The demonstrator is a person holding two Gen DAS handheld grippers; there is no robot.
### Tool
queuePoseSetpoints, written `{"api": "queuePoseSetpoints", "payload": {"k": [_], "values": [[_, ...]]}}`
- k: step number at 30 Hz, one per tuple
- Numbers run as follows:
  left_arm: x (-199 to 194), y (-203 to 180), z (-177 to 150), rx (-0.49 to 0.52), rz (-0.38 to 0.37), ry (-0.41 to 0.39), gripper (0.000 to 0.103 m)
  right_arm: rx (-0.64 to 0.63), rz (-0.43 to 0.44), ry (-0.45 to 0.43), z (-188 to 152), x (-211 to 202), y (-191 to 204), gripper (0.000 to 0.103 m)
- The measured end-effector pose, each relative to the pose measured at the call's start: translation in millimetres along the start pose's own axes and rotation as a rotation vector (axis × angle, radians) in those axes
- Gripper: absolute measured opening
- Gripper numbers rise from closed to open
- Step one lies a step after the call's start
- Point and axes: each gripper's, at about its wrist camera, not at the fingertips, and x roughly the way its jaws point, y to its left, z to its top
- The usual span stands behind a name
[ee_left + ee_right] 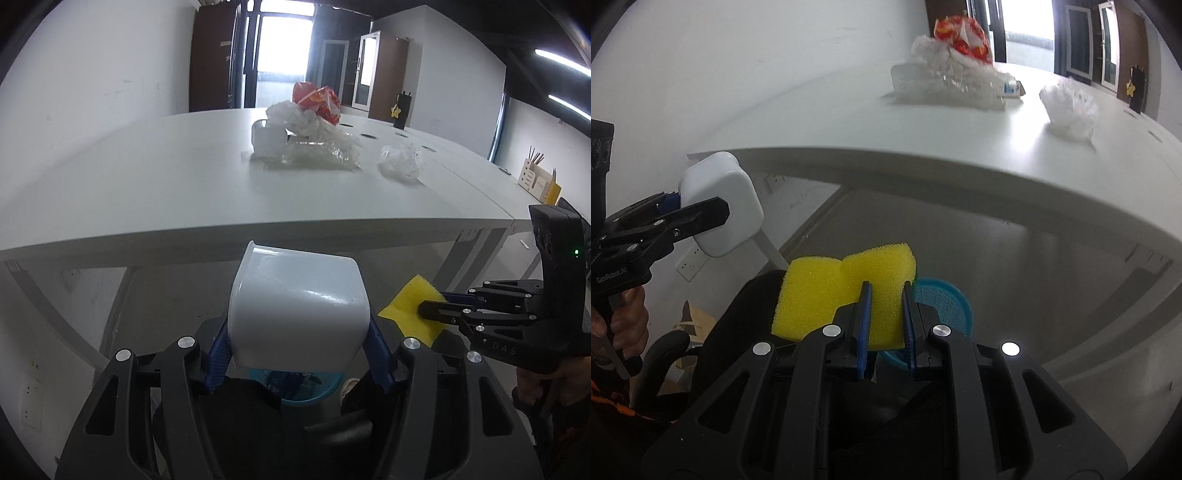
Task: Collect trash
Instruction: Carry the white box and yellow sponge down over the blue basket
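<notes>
Trash items held in my two tongs, both off the table and below its near edge. My left gripper point(299, 350) is clamped on a white plastic tub point(295, 302), blue pads pressing its two sides, the tub tipped with its rim toward the table. My right gripper point(886, 325) is pinched together on a yellow sponge point(842, 291), which bulges out to the left of the pads and folds in the middle. From the left wrist view, the right gripper enters from the right with the sponge just beside the tub; my hand point(535, 384) shows on its handle. Beneath both loads stands a blue waste basket point(945, 306), on the floor, partly hidden by the pads. A dark chair point(738, 317) lies at lower left in the right wrist view.

Farther off, the white table point(147, 192) carries the remaining trash: a second white tub point(267, 142), a heap of clear plastic wrapping point(317, 147) touching it, a red and orange snack bag point(317, 99) on top of the heap, and a separate crumpled clear bag point(400, 160) to the right, apart from the heap. At the far end, cabinets point(380, 70) stand by a bright doorway point(282, 44).
</notes>
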Motion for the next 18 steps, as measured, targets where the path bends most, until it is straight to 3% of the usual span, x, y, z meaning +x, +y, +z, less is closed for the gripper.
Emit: {"api": "queuePoseSetpoints", "payload": {"k": [10,18], "values": [[51,-8,-22,-0.019,-0.019,0.097,0.06,0.054,-0.007,0.082,-24,40,-13,0.014],[88,-3,-34,-0.041,0.0,0.119,0.06,0.086,-0.015,0.122,-35,72,-26,0.015]]}}
